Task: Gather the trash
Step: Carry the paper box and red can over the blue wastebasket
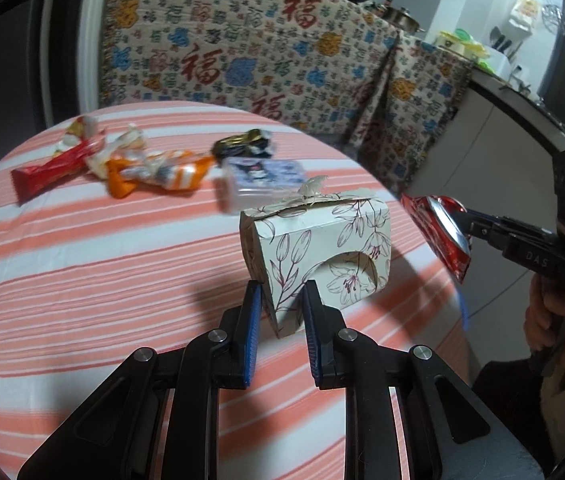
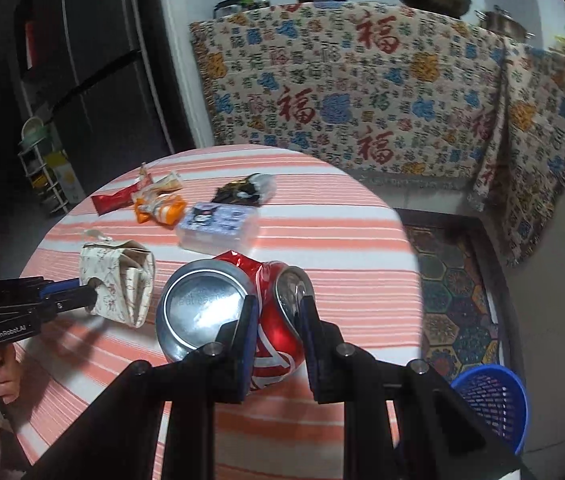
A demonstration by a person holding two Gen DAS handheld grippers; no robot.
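Observation:
My left gripper [image 1: 280, 292] is shut on a white paper box with a lily print [image 1: 318, 256], held over the striped table; it also shows in the right wrist view [image 2: 122, 284]. My right gripper [image 2: 278, 304] is shut on a crushed red soda can [image 2: 242, 312], held above the table's near side; the can shows at the right of the left wrist view [image 1: 438, 232]. At the far side of the table lie a red wrapper [image 1: 50, 172], an orange wrapper [image 1: 154, 174], a black wrapper [image 1: 244, 144] and a clear cartoon-print box [image 1: 262, 182].
The round table [image 1: 82, 260] has a pink and white striped cloth. A blue mesh basket [image 2: 494, 404] stands on the floor at the right, beside a patterned mat [image 2: 454, 296]. A patterned cloth [image 2: 362, 92] drapes the counter behind. A dark fridge [image 2: 94, 80] stands at the left.

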